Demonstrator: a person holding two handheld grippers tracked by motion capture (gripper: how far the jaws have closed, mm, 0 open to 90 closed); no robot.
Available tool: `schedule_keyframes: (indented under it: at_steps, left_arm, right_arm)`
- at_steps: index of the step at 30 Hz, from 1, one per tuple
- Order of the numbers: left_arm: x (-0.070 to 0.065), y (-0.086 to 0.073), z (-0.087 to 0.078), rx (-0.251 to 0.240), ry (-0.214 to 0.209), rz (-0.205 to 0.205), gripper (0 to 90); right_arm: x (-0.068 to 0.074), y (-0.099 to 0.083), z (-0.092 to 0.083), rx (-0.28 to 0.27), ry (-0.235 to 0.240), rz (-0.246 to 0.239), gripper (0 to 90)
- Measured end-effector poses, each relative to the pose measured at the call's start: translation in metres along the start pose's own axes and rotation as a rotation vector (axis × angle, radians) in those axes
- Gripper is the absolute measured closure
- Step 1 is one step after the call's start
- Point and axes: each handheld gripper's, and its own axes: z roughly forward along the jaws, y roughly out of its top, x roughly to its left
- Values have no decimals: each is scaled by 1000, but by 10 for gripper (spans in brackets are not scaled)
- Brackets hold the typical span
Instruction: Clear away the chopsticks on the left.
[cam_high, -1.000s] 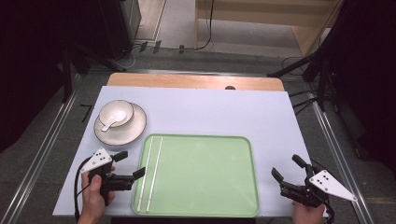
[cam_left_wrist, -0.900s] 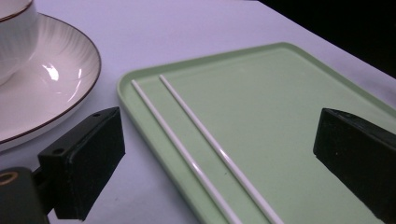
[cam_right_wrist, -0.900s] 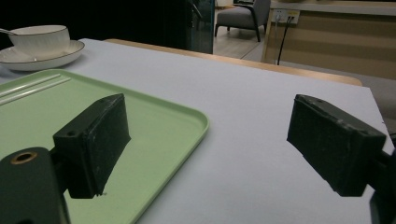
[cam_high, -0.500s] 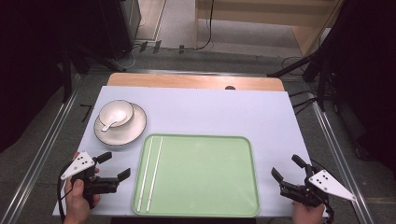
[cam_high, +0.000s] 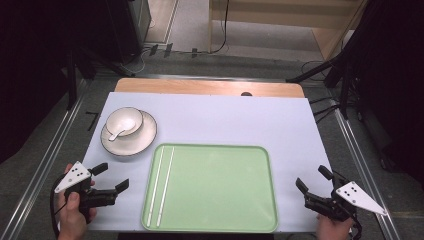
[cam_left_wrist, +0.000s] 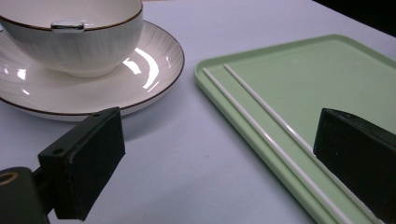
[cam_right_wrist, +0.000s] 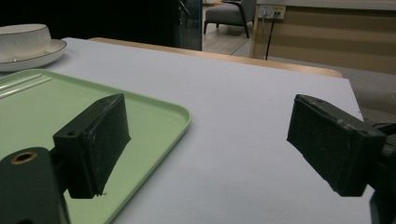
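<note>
High view cuts off both forearms at the bottom edge. A bowl (cam_high: 125, 122) holding a spoon (cam_high: 121, 128) sits on a plate (cam_high: 141, 141), upper left. The tray (cam_high: 225, 200) holds two chopsticks (cam_high: 160, 185) along its left side. Left gripper (cam_high: 111, 178) and right gripper (cam_high: 310, 180) hover wide, empty, at the desk's (cam_high: 225, 117) bottom corners.

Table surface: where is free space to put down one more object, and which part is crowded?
The green tray is bare except for two white chopsticks along its left edge. The table is also bare behind the tray up to the wooden strip, and right of the tray. The crowded part is the back left, where the bowl with a spoon sits on its plate.
</note>
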Motion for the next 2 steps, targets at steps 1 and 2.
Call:
schedule_keyframes:
  at_steps: [1,2]
  left_arm:
    - [2,0,-1,-3,4,-4,24]
    - [3,-1,-1,-3,7,-8,24]
  right_arm:
    - [0,0,0,0,-1,-7,130]
    - [0,0,0,1,-2,-11,130]
